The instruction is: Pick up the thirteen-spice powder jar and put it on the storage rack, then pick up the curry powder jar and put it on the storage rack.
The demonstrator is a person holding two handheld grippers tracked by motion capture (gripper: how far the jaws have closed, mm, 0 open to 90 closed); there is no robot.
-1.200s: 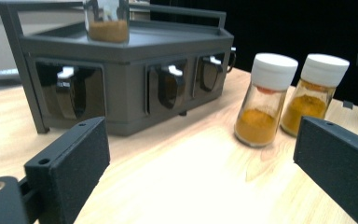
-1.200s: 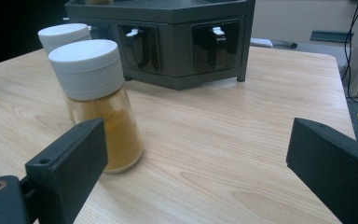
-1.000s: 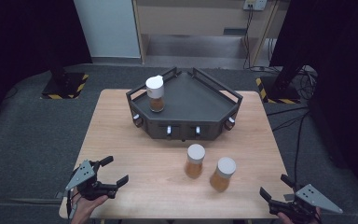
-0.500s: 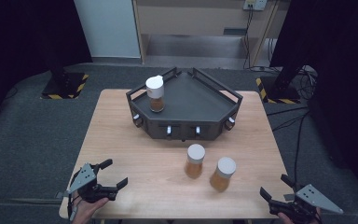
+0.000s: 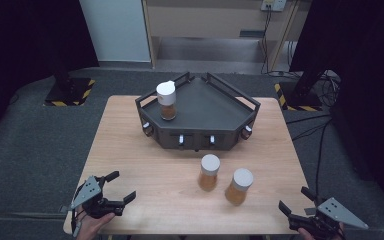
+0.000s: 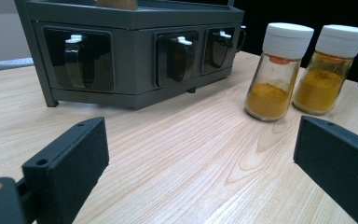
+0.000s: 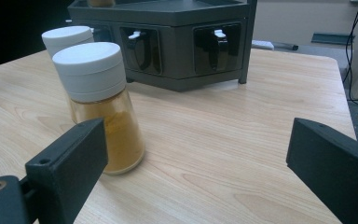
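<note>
Two small glass spice jars with white screw caps, holding orange powder, stand just beside each other near the light wooden desk's (image 5: pixel 130 145) centre, at six o'clock from a dark grey angular rack (image 5: pixel 215 107): one jar (image 5: pixel 209 172) left, one (image 5: pixel 238 186) right. Left tongs (image 5: pixel 121 187) and right tongs (image 5: pixel 292 200) gape empty. The jars look light, rigid, slick and breakable; best gripped around the glass body below the cap.

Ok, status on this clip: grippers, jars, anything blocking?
Left gripper and right gripper open, empty, at near table edge. Two white-capped glass spice jars upright on wooden table; third on dark grey rack. Path clear.
</note>
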